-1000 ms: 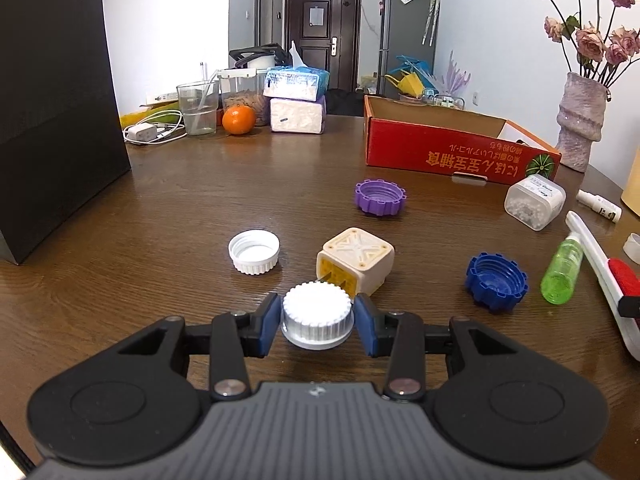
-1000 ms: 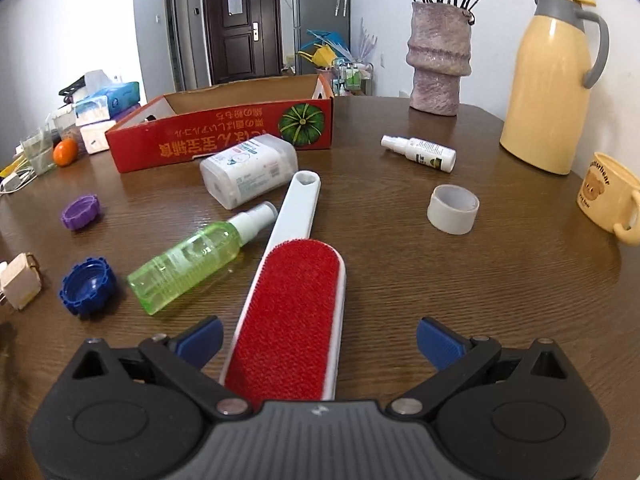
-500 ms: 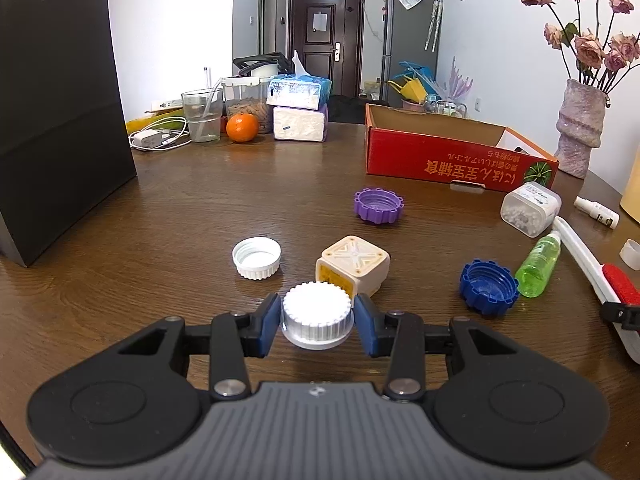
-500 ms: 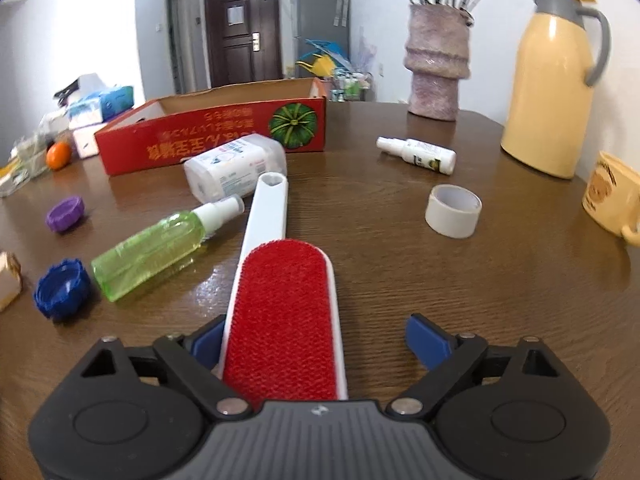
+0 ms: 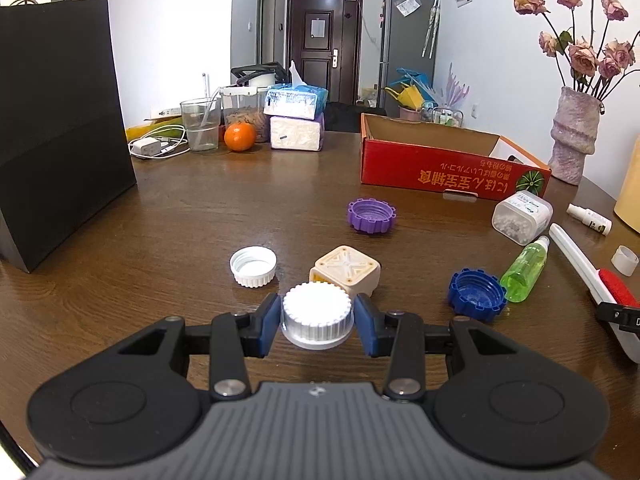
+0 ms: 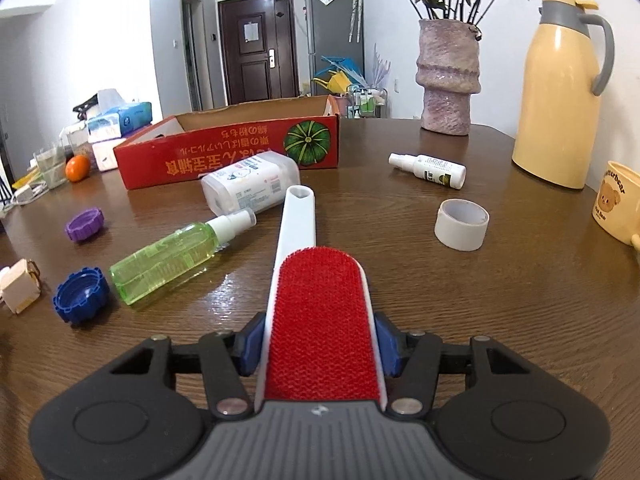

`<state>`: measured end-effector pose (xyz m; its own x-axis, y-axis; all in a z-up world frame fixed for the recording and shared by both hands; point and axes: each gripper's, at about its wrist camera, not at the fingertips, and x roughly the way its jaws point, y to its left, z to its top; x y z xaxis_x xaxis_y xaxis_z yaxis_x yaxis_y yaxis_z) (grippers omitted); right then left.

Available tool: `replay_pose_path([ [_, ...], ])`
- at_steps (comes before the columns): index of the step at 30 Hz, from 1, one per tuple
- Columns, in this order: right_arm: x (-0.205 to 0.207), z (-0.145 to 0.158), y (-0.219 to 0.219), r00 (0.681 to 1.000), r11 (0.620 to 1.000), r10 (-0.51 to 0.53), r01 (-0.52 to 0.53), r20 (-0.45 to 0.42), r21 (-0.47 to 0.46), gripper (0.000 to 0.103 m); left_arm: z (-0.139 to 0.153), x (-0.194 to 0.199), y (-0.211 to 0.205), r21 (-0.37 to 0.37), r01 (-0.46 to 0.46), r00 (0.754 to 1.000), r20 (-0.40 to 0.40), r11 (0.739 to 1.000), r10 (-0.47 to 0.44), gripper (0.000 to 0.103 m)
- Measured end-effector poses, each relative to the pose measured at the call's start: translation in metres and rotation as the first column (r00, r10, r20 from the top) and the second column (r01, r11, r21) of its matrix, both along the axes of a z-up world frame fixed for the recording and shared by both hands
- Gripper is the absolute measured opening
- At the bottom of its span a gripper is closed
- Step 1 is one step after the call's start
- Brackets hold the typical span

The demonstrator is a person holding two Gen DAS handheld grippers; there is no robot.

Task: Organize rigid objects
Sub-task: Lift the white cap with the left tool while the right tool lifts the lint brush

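My left gripper is shut on a white ribbed cap and holds it just above the table, in front of a cream cube. My right gripper is shut on the red pad of a white-handled lint brush that points away along the table. The red cardboard box stands open at the back; it also shows in the right wrist view. Loose on the table lie a white cap, a purple cap, a blue cap and a green spray bottle.
A black paper bag stands at the left. A white pill box, a small white spray bottle, a tape roll, a vase, a yellow thermos and a mug are on the right side.
My right gripper has moved forward over the lint brush and closed on its red pad. My left gripper has lifted slightly with the white cap held.
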<state>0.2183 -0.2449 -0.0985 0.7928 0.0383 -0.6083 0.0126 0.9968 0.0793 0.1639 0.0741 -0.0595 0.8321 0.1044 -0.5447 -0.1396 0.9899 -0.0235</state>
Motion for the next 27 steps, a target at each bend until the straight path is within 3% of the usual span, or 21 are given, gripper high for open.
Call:
replay_pose_path([
  [11,-0.007,0.007,-0.005,0.999,1.000,-0.012,0.011,0.039,0.024,0.055,0.009,0.001,-0.008,-0.004,0.020,1.000,0.014,1.000,-0.020,0.041],
  [27,-0.004,0.040,0.009,0.992,0.998,0.047,-0.051,0.119,0.034,0.055,0.042,0.023,-0.030,-0.023,0.069,0.995,0.071,0.997,-0.067,0.041],
])
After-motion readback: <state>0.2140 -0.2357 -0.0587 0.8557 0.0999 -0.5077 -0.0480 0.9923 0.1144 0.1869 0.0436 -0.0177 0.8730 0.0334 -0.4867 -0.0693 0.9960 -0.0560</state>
